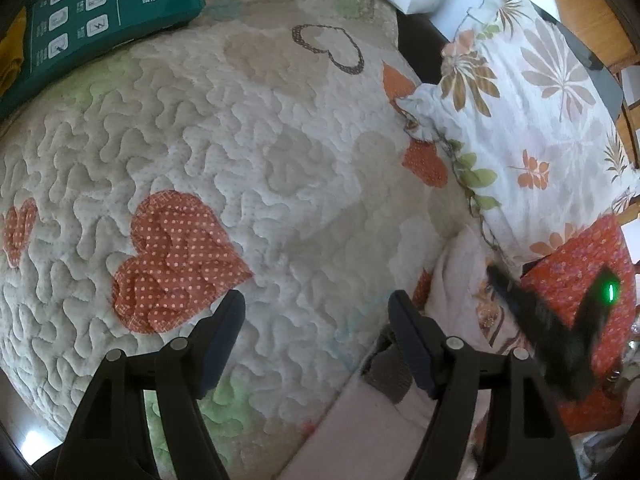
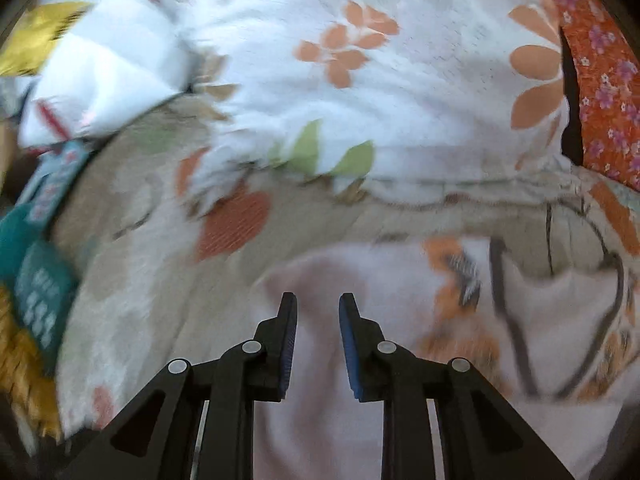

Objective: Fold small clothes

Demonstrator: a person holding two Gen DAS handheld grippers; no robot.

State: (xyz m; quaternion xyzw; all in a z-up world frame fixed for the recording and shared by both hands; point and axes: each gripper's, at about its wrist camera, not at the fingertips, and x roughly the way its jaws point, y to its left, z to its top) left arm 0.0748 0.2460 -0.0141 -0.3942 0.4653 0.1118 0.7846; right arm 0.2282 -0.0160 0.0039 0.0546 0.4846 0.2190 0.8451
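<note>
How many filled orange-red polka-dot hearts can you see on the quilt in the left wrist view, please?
4: a large heart ahead of the left fingers, one at the left edge, two by the floral pillow, at and. Others may be hidden.

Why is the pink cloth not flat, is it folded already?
Not folded neatly: the pink garment lies rumpled on the heart-patterned quilt, its cloth bunched and creased. The blur hides finer detail.

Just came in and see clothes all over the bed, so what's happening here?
A person with a claw in each hand is folding small clothes on a heart-patterned quilt. The left claw stands open over the quilt, holding nothing. The right claw, narrowly open, hovers over a pale pink garment near the floral pillow. Nothing is gripped yet.
</note>
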